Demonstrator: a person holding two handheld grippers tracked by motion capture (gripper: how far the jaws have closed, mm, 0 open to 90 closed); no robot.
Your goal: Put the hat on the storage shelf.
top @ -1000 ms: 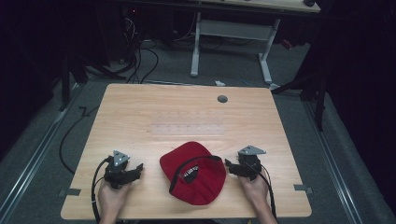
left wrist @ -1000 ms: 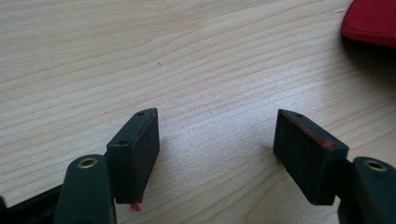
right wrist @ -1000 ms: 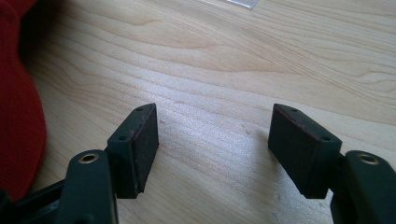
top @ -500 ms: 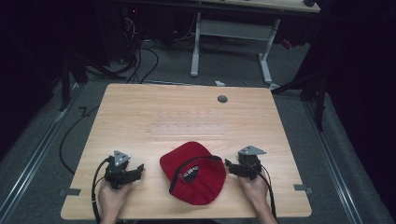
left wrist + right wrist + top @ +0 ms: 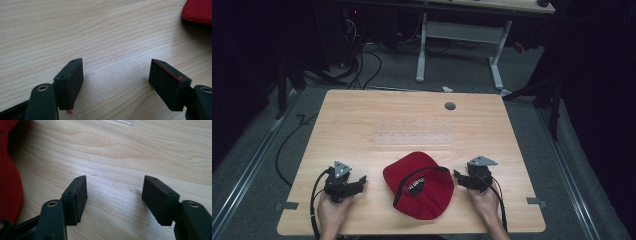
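Nothing on the table has shifted since a second ago; both my hands rest where they were, and only the jaws of my right gripper (image 5: 113,195) have just been closing a little, with bare wood between them. They stand wide, their flat black pads matte and blocky, edged faintly red. My left gripper (image 5: 116,77) is wide too, holding nothing, a red fleck of fuzz at the foot of one pad. Just beside my right gripper, toward my left one, lies the red cap (image 5: 419,185), soft cloth, rounded crown, dark strap arching across it. My left gripper sits a little apart from it. Beyond both stretches the pale, grained wooden table (image 5: 362,120), with a round grey hole (image 5: 450,106) near its far edge.
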